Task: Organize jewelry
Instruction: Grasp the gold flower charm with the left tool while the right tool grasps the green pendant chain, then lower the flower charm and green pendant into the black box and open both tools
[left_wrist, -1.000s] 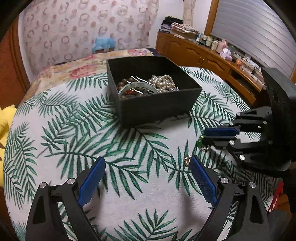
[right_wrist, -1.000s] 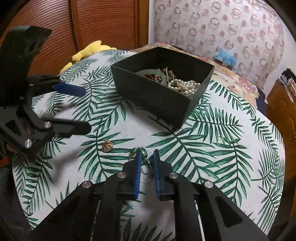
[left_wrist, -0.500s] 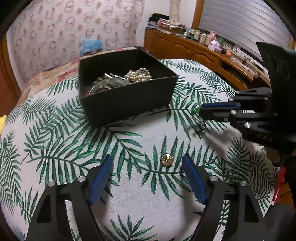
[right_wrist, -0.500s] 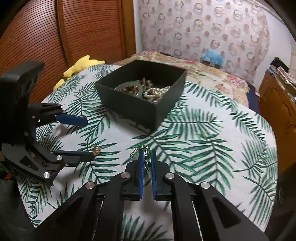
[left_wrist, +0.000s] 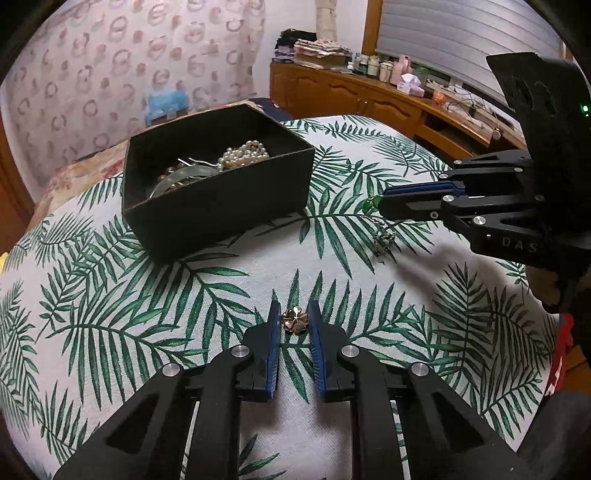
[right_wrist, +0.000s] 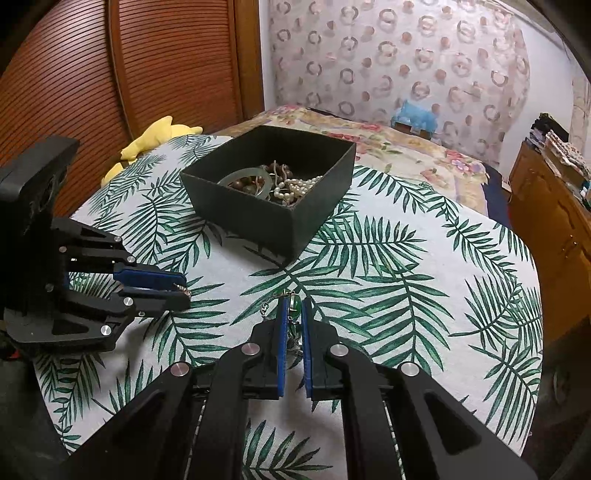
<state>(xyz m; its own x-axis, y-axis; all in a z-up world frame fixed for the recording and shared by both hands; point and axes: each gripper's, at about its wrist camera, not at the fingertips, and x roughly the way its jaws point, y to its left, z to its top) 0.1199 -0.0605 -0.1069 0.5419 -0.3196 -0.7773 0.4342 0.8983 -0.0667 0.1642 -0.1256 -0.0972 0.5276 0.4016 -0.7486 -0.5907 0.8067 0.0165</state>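
A small gold flower charm lies on the palm-leaf tablecloth. My left gripper has it between its blue pads, and the jaws are closing on it, touching both sides. In the right wrist view a bit of the gold charm shows at the left gripper tips. My right gripper is shut on a green bead pendant. Its silver chain hangs down to the cloth under the right gripper. The black jewelry box stands further back, holding pearls, a bangle and brown beads.
The round table drops off on all sides. A yellow plush toy lies past its far left edge by a wooden slatted door. A wooden dresser with small bottles runs along the right. A floral bedspread lies behind the box.
My left gripper moved over to the gold flower charm and its wide jaws closed in around it. My right gripper rose a little with the green pendant, chain trailing.
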